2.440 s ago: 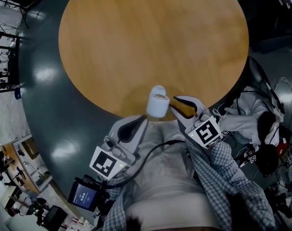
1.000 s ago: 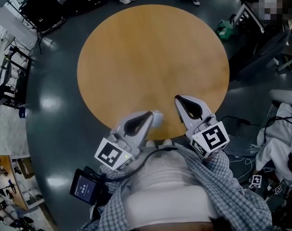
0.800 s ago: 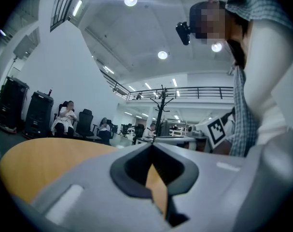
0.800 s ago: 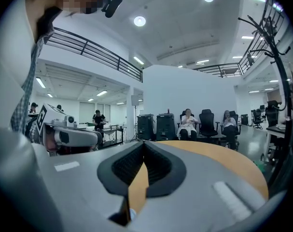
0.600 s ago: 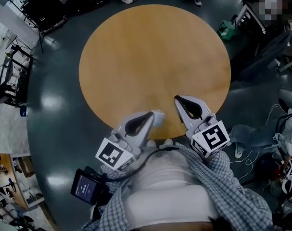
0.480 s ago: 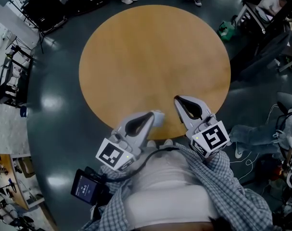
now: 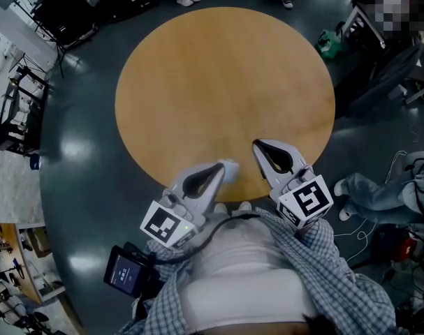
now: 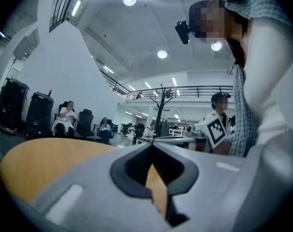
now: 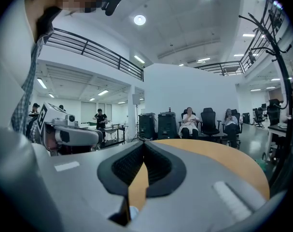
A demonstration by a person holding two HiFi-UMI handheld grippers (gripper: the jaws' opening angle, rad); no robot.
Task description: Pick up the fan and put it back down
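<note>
The round wooden table (image 7: 225, 68) fills the middle of the head view. At its near edge a small pale white shape (image 7: 230, 170), the fan as far as I can tell, peeks out past the tip of my left gripper (image 7: 221, 167), which hides most of it. The left gripper (image 8: 152, 144) is shut, its tips meeting with nothing between them. My right gripper (image 7: 257, 144) hovers over the table edge a little to the right, apart from the white shape. It (image 9: 144, 141) is also shut and holds nothing. Both point level across the table (image 9: 223, 153).
Dark glossy floor surrounds the table. A person's legs (image 7: 379, 190) and loose cables lie at the right. A green object (image 7: 326, 44) sits on the floor at the far right, black cases (image 7: 58, 9) at the far left. Seated people (image 9: 189, 120) and a coat stand (image 8: 161, 110) are beyond the table.
Earlier the white fan stood in plain sight between the grippers; the head view has since pulled back and the left gripper covers it. Over the last second both grippers kept still; a person's legs walked in at the right.
</note>
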